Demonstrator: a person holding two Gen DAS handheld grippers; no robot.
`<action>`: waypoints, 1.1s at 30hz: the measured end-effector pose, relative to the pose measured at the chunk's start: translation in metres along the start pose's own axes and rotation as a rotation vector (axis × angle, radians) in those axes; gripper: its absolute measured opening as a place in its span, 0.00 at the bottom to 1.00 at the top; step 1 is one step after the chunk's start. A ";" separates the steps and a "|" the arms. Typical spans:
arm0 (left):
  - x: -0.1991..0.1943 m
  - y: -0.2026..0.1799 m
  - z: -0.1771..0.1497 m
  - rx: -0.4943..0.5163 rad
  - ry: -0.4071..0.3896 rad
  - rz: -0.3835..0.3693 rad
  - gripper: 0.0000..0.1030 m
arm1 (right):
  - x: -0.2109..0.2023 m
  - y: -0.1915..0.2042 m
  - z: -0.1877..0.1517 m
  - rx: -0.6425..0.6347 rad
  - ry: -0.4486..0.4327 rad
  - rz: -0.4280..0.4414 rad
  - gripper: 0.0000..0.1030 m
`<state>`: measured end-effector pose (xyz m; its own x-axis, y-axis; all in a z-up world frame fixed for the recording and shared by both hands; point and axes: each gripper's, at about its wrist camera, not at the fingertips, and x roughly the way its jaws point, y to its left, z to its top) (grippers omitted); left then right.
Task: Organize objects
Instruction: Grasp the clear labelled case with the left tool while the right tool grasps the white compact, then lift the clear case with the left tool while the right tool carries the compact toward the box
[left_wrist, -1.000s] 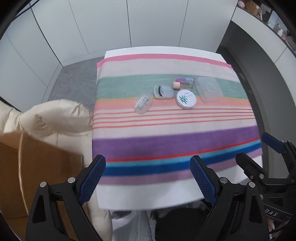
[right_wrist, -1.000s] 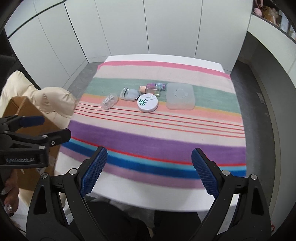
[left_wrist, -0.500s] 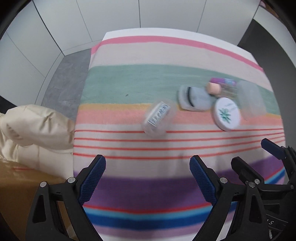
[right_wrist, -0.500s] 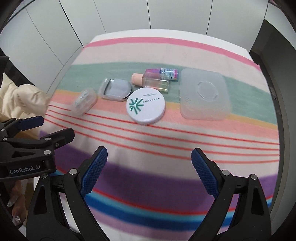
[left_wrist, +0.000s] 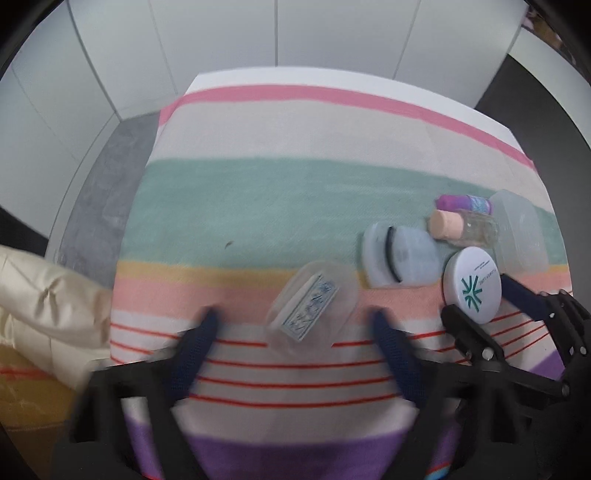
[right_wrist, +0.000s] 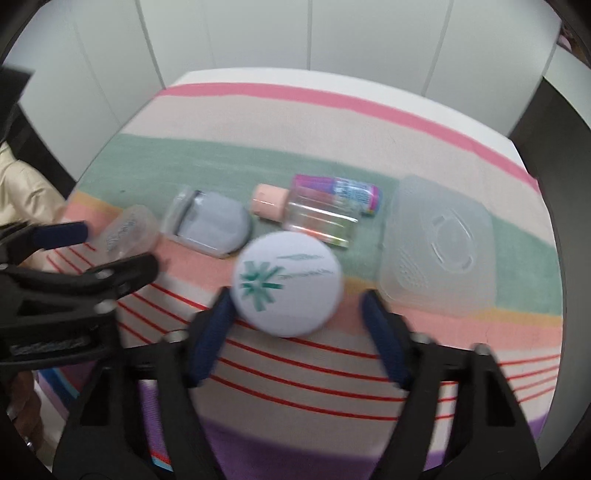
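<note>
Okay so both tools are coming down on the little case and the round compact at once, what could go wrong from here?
The left tool is closing around the small clear case, which lies slantwise between its fingers, so it may twist or slip out. The right tool is closing on the round white compact; its fingers reach only the near edge, so it could skid toward the bottle behind it.

A striped cloth (left_wrist: 258, 206) covers the table, and white cabinet panels (left_wrist: 277, 33) stand beyond its far edge. Left of the cloth lie grey floor (left_wrist: 96, 192), a cream padded cushion (left_wrist: 48, 306) and brown cardboard (left_wrist: 33, 398).
</note>
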<state>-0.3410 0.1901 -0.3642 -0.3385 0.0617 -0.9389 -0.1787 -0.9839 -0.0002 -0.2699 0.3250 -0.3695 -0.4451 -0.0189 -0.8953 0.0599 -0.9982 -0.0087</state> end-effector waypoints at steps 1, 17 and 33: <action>-0.003 -0.007 0.001 0.034 -0.026 0.017 0.38 | -0.001 0.002 0.000 -0.005 0.002 -0.006 0.58; -0.031 -0.019 0.011 0.054 -0.003 0.045 0.40 | -0.032 -0.014 0.006 0.064 0.006 0.023 0.57; -0.175 -0.035 0.048 0.000 -0.073 -0.039 0.40 | -0.197 -0.046 0.058 0.104 -0.128 -0.026 0.57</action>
<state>-0.3201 0.2220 -0.1833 -0.3975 0.1120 -0.9107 -0.1930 -0.9805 -0.0363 -0.2371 0.3712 -0.1664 -0.5558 0.0067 -0.8313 -0.0430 -0.9989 0.0207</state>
